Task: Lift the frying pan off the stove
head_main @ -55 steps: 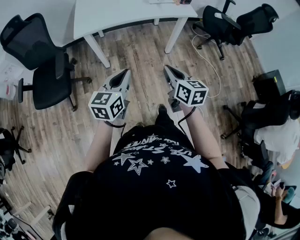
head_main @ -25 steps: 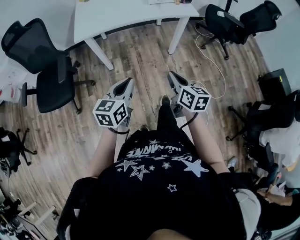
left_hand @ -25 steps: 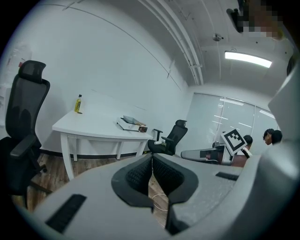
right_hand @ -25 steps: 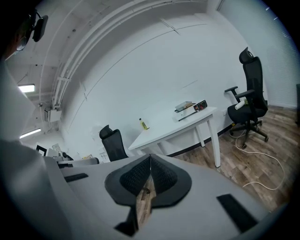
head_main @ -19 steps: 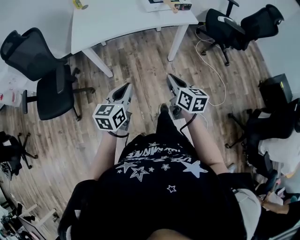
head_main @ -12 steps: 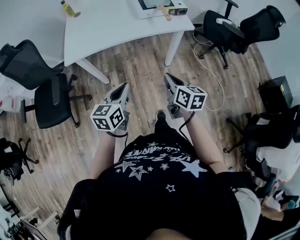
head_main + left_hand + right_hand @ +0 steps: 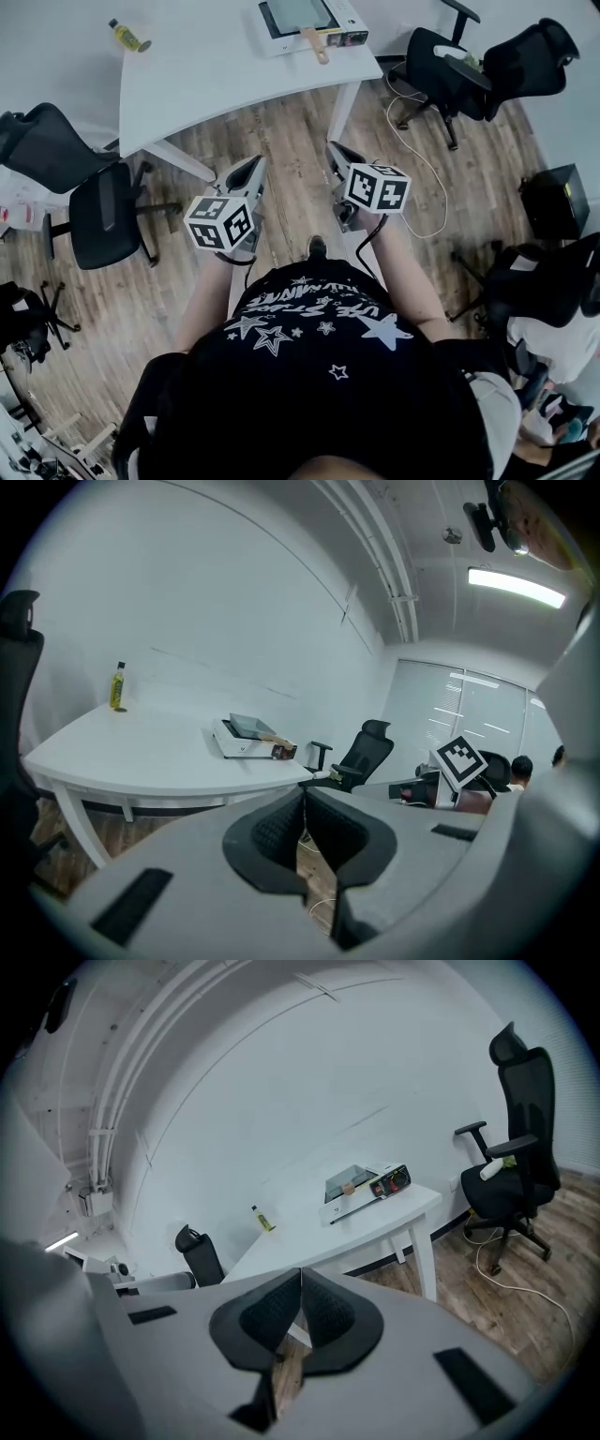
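A grey square frying pan with a wooden handle sits on a white stove at the far edge of a white table. Both grippers hover over the wooden floor, short of the table. My left gripper is shut with nothing in it, and my right gripper is the same. The left gripper view shows the pan far ahead beyond the closed left gripper. From the right gripper, the stove lies far off on the table.
A yellow bottle stands at the table's left end. Black office chairs stand at left and right. A white cable trails on the floor, and a black box sits at right.
The table has drawn closer and more of it shows, with the stove, pan and bottle now in sight. Both grippers stay shut and side by side.
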